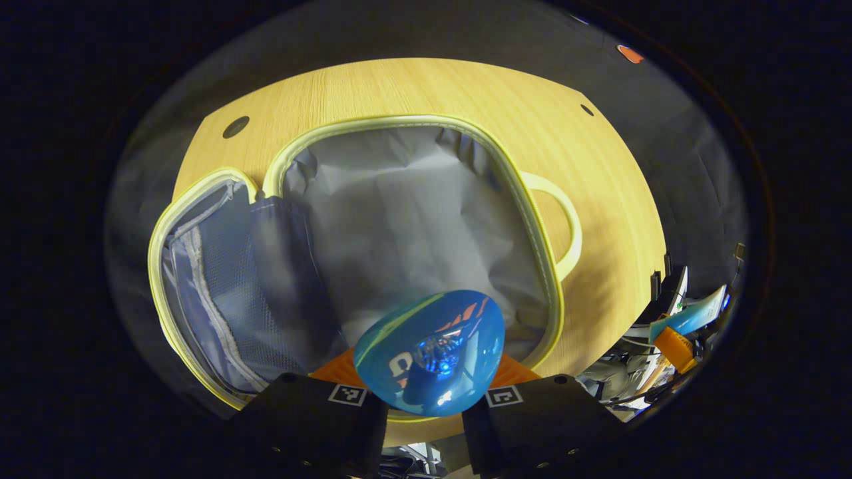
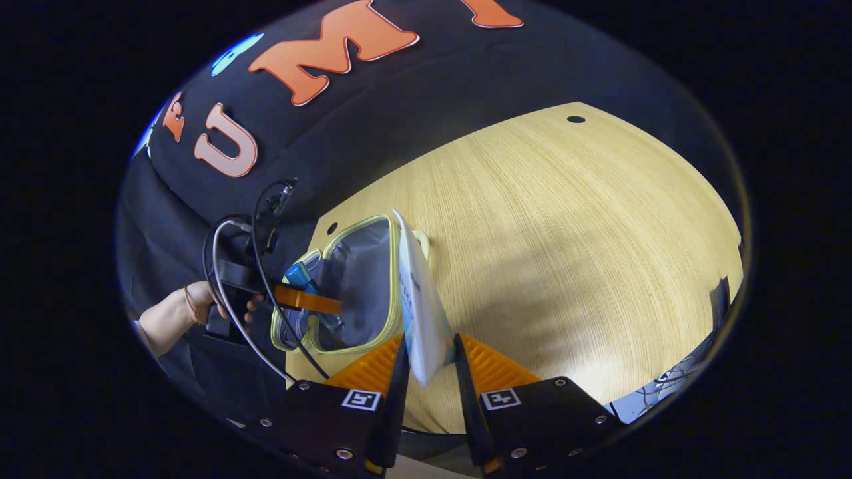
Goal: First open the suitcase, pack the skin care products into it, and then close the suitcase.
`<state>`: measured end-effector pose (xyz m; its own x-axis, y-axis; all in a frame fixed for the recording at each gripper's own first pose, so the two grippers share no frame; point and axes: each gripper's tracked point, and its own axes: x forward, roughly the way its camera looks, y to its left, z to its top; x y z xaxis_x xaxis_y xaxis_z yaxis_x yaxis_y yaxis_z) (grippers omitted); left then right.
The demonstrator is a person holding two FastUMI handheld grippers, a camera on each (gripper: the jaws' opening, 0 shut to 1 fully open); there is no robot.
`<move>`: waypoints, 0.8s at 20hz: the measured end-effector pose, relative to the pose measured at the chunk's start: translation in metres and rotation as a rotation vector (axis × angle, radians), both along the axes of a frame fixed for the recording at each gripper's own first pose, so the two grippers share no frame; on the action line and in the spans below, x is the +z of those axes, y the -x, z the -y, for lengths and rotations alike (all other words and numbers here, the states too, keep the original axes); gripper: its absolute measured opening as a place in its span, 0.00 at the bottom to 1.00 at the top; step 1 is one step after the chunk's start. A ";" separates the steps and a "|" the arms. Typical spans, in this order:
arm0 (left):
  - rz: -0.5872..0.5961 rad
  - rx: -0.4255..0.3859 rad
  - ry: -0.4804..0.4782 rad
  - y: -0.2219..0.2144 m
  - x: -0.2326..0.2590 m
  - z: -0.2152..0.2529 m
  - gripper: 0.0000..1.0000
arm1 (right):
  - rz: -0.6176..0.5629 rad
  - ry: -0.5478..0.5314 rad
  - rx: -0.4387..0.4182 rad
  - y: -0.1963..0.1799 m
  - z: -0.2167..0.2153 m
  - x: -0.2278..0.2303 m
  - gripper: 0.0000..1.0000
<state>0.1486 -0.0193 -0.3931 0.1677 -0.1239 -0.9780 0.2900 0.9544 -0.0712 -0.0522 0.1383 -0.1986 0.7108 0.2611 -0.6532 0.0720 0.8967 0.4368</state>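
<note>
Left gripper view: the left tool [image 1: 426, 399] is closed on a glossy blue tube [image 1: 431, 351], its rounded end toward the camera, one finger pressing on each side. The tube hangs just above the near rim of the open suitcase [image 1: 399, 219], whose grey lining is bare and whose mesh-lined lid [image 1: 219, 293] lies flat on the worktop [image 1: 599, 166] to the left. The case's pale handle [image 1: 562, 229] points toward the worktop's right edge.

In the right gripper view, the right tool [image 2: 429, 372] grips a flat white sachet [image 2: 419, 299] by its lower end, the fingers tight against both faces, and the sachet stands upright over the worktop. Beyond it lies the suitcase near the worktop's far left corner, with the left tool poised over it, the blue tube between its orange fingers [image 2: 306, 301]. A hand [image 2: 193, 303] holds that tool beyond the worktop's left edge.
</note>
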 end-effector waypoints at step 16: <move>0.231 0.078 0.153 0.015 0.071 -0.006 0.98 | 0.004 0.091 0.131 -0.049 -0.029 0.040 0.41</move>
<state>0.1339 -0.0130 -0.3220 0.3991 -0.2451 -0.8835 0.2412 0.9577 -0.1567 -0.0032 0.1675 -0.1589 0.6774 0.2919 -0.6752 -0.0500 0.9340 0.3537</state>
